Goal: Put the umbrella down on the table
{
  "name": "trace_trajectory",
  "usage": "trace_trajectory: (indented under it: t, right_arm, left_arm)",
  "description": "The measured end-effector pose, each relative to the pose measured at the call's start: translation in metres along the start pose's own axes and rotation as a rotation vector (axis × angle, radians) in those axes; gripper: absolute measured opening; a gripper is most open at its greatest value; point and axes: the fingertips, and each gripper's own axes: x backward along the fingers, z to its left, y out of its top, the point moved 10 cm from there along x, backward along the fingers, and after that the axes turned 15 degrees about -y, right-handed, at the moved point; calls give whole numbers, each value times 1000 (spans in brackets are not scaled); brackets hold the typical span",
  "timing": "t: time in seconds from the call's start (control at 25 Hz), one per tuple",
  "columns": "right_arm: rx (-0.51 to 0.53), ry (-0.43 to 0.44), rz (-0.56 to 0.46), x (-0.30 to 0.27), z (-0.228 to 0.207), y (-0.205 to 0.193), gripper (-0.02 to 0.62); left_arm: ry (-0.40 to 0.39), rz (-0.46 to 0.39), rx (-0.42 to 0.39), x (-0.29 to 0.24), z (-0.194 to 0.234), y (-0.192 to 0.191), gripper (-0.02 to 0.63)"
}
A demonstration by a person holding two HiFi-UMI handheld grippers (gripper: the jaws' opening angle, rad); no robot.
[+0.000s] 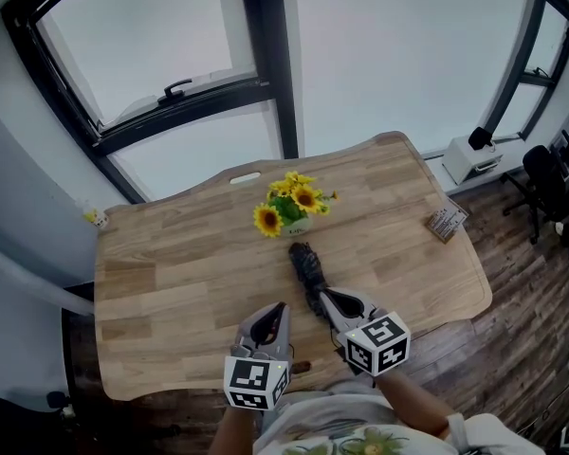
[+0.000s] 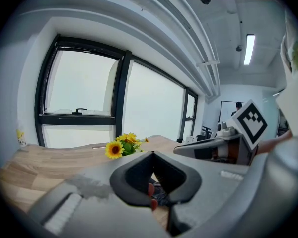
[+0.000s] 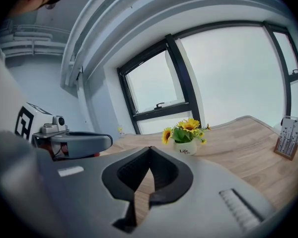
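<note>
A dark folded umbrella [image 1: 306,265] lies on the wooden table [image 1: 171,282], running from just in front of the flower pot toward the near edge. My right gripper [image 1: 325,295] hangs over its near part, jaws shut with nothing between them; in the right gripper view only bare wood shows past its tips [image 3: 150,148]. My left gripper [image 1: 281,307] hovers just left of the umbrella, also shut and empty. In the left gripper view, past the tips [image 2: 152,153], I see dark umbrella fabric [image 2: 162,196] and a reddish piece [image 2: 150,189] below.
A white pot of sunflowers [image 1: 291,207] stands mid-table just beyond the umbrella. A small card stand [image 1: 446,223] sits near the right edge. A small flat white object [image 1: 245,177] lies at the far edge. Office chairs [image 1: 550,183] stand on the floor at right.
</note>
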Motion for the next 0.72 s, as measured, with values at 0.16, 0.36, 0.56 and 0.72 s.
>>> trace_trajectory:
  t: [0.16, 0.36, 0.56, 0.72]
  right_arm:
    - [-2, -2, -3, 7, 1, -2, -2]
    - [-8, -7, -2, 15, 4, -8, -2]
    - [-14, -8, 2, 19, 5, -10, -2]
    - [-17, -10, 4, 23, 5, -13, -2]
  left_arm:
    - [-11, -2, -8, -2, -5, 1, 0]
    - [-17, -3, -8, 1, -9, -2, 0]
    - [-29, 4, -7, 1, -13, -5, 0]
    - [-36, 3, -6, 1, -17, -6, 0]
